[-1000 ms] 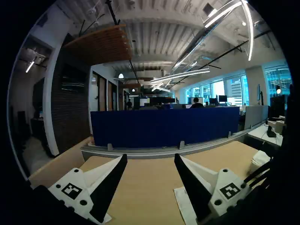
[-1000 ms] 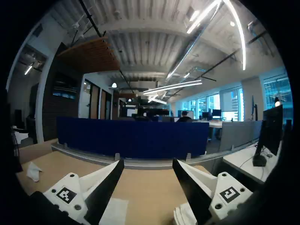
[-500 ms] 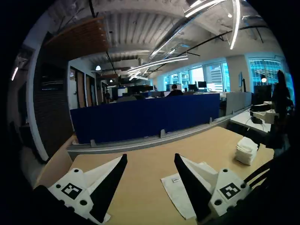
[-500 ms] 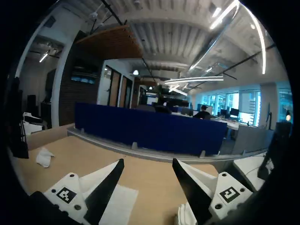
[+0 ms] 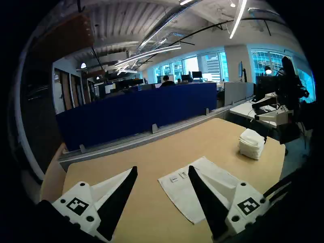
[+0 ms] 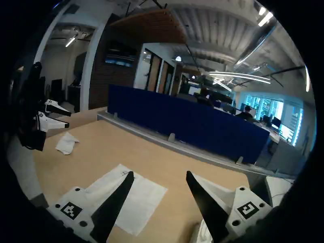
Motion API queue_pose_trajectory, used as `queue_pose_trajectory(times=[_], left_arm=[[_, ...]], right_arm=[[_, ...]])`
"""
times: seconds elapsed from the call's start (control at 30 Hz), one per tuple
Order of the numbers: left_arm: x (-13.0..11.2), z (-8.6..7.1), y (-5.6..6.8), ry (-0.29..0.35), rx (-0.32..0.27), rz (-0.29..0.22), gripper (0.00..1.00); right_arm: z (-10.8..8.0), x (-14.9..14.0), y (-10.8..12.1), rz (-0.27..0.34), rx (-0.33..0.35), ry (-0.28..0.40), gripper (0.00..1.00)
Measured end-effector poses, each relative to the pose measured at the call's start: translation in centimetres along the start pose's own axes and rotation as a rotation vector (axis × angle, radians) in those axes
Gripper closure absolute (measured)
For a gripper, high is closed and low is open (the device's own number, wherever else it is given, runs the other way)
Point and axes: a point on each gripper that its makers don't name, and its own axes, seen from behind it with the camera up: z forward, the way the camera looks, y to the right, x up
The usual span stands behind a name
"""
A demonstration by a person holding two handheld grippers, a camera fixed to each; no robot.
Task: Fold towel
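Above the table [image 5: 162,146], our left gripper [image 5: 162,167] and right gripper [image 6: 159,173] hover, jaws apart (empty); off-corner pinches on the towel [image 5: 178,190] could skew folding.

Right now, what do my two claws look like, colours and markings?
Both match: the left claw and right claw each have two wedge-shaped fingers tapering to a point, black on the inner faces and white plastic on the outside. Each finger carries a square black-and-white marker with small dark holes beside it.
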Motion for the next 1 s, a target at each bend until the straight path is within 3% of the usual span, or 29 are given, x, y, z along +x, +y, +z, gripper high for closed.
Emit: queue_pose_trajectory(times=[0.6, 1.0], left_arm=[[-7.3, 3.0, 3.6, -0.089, -0.052, -0.008, 0.07], [-13.3, 4.8, 5.5, -0.180, -0.089, -0.001, 0.07]], right_arm=[[2.8, -6.7, -2.7, 0.017, 0.063, -0.074, 0.00], [4.2, -13.6, -4.2, -0.004, 0.096, -0.175, 0.00]])
